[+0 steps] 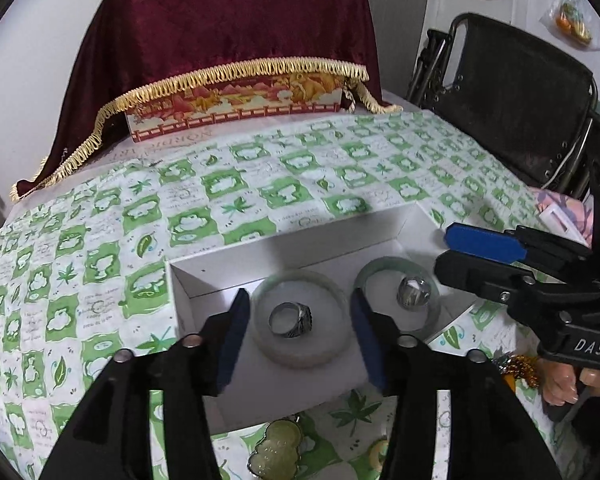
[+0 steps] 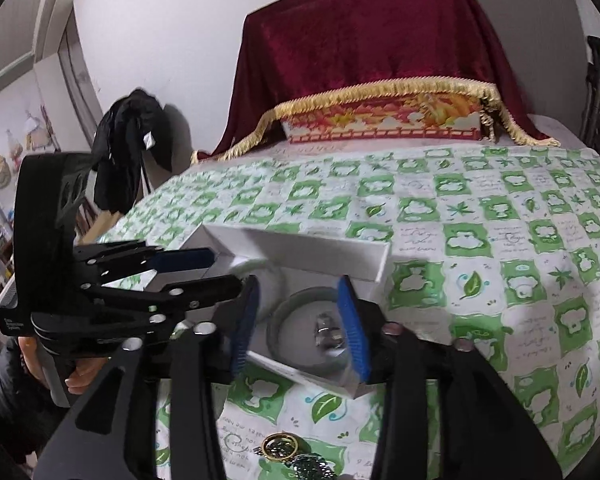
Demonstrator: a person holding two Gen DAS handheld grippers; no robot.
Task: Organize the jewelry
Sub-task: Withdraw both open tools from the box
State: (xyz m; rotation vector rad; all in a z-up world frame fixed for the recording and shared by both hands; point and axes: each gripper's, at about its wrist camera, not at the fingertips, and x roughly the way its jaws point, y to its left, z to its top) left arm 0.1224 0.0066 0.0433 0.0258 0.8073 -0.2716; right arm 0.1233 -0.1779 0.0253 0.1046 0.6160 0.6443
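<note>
A white open box (image 1: pixel 204 276) lies on the green-and-white tablecloth. Inside it are two pale jade bangles: a left bangle (image 1: pixel 300 280) with a silver ring (image 1: pixel 290 320) inside it, and a right bangle (image 1: pixel 384 266) with a second silver ring (image 1: pixel 414 294) inside it. My left gripper (image 1: pixel 300 332) is open and empty, its fingers either side of the left bangle. My right gripper (image 2: pixel 298 324) is open and empty over the right bangle (image 2: pixel 288 308) and its ring (image 2: pixel 328 334). The right gripper also shows in the left wrist view (image 1: pixel 452 250), and the left gripper in the right wrist view (image 2: pixel 216 270).
A gold pendant (image 1: pixel 276 450) and gold beads (image 1: pixel 520 366) lie on the cloth near the box's front. A gold ring (image 2: pixel 280 446) and a dark beaded piece (image 2: pixel 312 466) lie in front. A red velvet-draped box (image 1: pixel 236 40) stands at the back. A black folding chair (image 1: pixel 512 92) is at right.
</note>
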